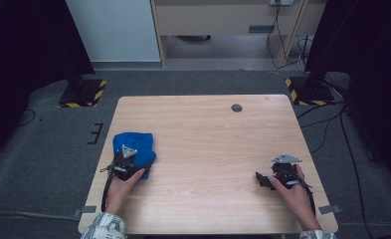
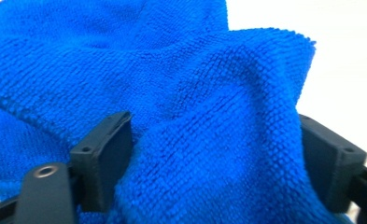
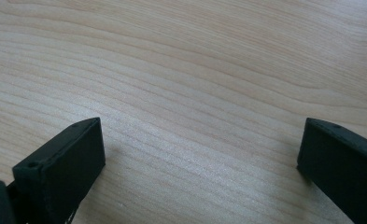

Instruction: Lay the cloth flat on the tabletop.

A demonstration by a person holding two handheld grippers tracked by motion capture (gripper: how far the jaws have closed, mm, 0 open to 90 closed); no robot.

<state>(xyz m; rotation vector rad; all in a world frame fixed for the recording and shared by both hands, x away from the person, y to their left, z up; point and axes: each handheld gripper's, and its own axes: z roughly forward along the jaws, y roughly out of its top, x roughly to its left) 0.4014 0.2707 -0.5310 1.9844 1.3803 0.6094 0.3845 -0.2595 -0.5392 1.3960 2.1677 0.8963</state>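
Observation:
A crumpled blue cloth [image 1: 133,143] lies near the left edge of the wooden table [image 1: 208,134]. My left gripper [image 1: 130,155] is down on the cloth's near side, held in a hand. In the left gripper view a raised fold of the cloth [image 2: 209,140] fills the gap between the two wide-set jaws of the left gripper [image 2: 216,151], and I see no firm squeeze on it. My right gripper [image 1: 261,180] rests low at the table's right front, held in the other hand. The right gripper [image 3: 200,154] stands open over bare wood, with nothing between its fingers.
A small round grey cap [image 1: 237,107] sits in the tabletop near the far edge. Dark stands with yellow-black striped bases [image 1: 83,94] flank the table on the grey carpet. Cables [image 1: 327,124] trail on the floor to the right.

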